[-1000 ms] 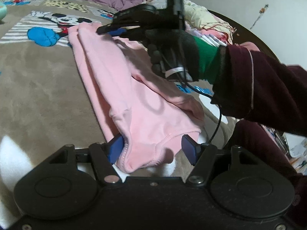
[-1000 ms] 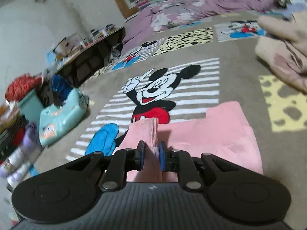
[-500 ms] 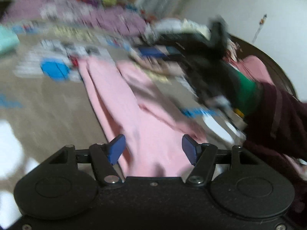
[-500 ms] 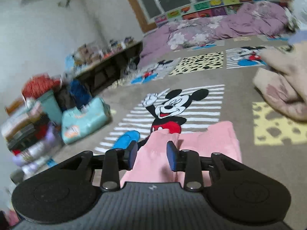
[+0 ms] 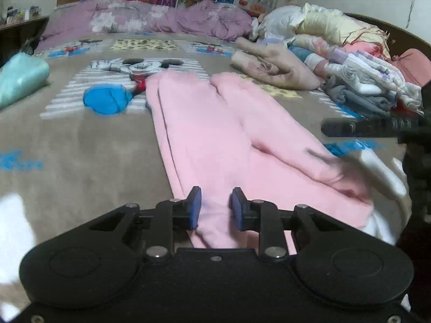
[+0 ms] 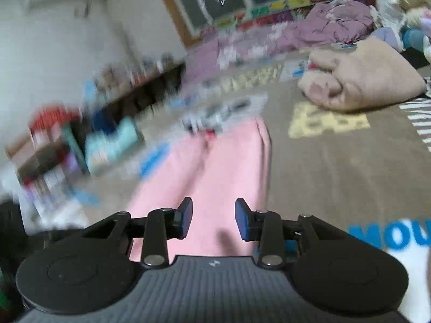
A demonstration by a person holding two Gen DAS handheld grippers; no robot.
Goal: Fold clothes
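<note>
Blue-padded left gripper closing over near hem of pink cotton trousers lying lower centre to mid-frame on brown cartoon-print blanket, pads not pressing; right gripper part-open, empty above them.

Plain pale pink trousers lie on a taupe blanket printed with a cartoon mouse in black, white, red and blue, plus striped and yellow leopard-spot panels. A mauve floral duvet lines its far edge. Both black grippers have blue pads.
</note>
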